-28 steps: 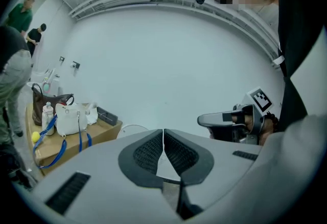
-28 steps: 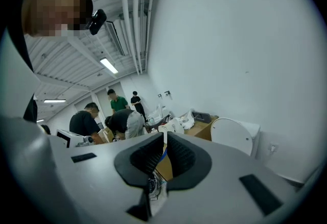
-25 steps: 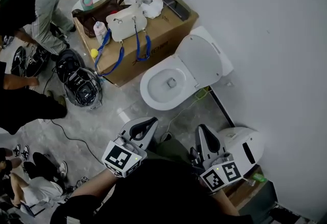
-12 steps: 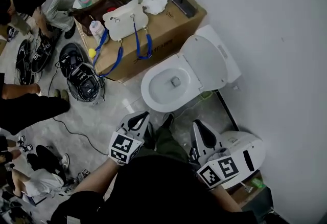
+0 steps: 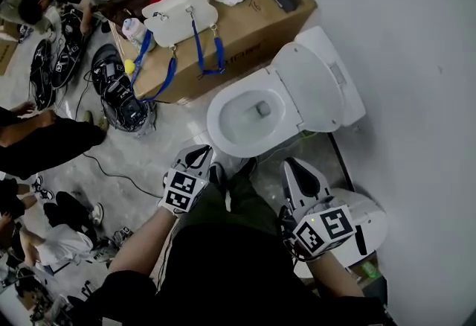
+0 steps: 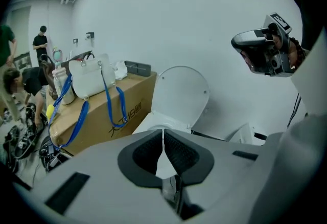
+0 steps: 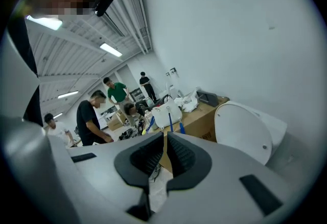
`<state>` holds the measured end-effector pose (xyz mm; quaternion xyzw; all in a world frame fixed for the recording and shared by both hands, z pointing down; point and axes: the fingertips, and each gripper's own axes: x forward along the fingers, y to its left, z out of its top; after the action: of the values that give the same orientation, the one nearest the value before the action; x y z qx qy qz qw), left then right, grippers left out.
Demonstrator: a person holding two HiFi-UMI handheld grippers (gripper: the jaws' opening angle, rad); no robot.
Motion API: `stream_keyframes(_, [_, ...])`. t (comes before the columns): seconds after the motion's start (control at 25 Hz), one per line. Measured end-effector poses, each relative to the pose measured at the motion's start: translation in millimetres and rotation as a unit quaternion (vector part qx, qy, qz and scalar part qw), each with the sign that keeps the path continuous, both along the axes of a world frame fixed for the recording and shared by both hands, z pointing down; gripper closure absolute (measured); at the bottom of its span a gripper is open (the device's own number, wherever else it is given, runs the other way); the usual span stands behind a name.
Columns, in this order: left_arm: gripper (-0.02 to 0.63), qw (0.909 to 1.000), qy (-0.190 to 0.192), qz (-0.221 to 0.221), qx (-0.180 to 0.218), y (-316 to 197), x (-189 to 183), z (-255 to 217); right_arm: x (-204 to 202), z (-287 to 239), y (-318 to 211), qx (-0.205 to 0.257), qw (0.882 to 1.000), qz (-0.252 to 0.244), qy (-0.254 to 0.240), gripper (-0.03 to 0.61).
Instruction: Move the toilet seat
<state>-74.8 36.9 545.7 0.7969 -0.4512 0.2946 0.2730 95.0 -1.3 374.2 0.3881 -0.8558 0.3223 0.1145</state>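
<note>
A white toilet stands on the floor by the wall, its seat and lid raised and leaning back toward the tank. My left gripper is shut and empty, just short of the bowl's near left side. My right gripper is also shut and empty, below the bowl's right side. In the left gripper view the raised lid shows beyond the closed jaws. The right gripper view has the lid to the right of the closed jaws. Neither gripper touches the toilet.
A cardboard box left of the toilet carries a white bag with blue straps, bottles and cloths. Helmets and gear lie on the floor, with people at the left. A white wall runs along the right; another white unit sits beside my right gripper.
The head view has swung so the toilet sits closer to my grippers. Both grippers have edged toward the bowl and stay shut.
</note>
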Motion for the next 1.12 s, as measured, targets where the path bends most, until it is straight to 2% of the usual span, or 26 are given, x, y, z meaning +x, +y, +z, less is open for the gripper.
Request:
stream_keyframes(0.2, [0.592,0.9998,-0.008,-0.010,-0.018,-15.5,-18.0,44.8,-6.2,50.5,-25.3,-0.021,0.998,-0.031,0.059,0.534])
stream_keyframes(0.48, [0.592,0.9974,-0.012,0.022,-0.067,-21.9,-29.0,110.8,-26.6,143.4,-27.2,-0.069,0.984,-0.089,0.139,0.532])
stream_keyframes(0.8, [0.587,0.9919,-0.015,0.040,-0.119,-15.6,-46.2,194.7,-62.6,243.6,-24.6,-0.105,0.972,-0.125,0.169,0.531])
stream_keyframes(0.88, [0.556,0.9907,-0.011,0.038,-0.130,-11.1,-46.4,211.9,-68.7,265.0,-20.5,-0.113,0.969,-0.136,0.174,0.528])
stream_keyframes(1.0, [0.509,0.9889,-0.018,0.043,-0.141,-7.4,-45.5,237.3,-73.8,298.2,-13.7,-0.132,0.964,-0.152,0.175,0.478])
stream_keyframes(1.12, [0.482,0.9870,-0.024,0.043,-0.153,-2.1,-48.9,273.0,-75.1,331.4,-10.9,-0.164,0.962,-0.142,0.163,0.440])
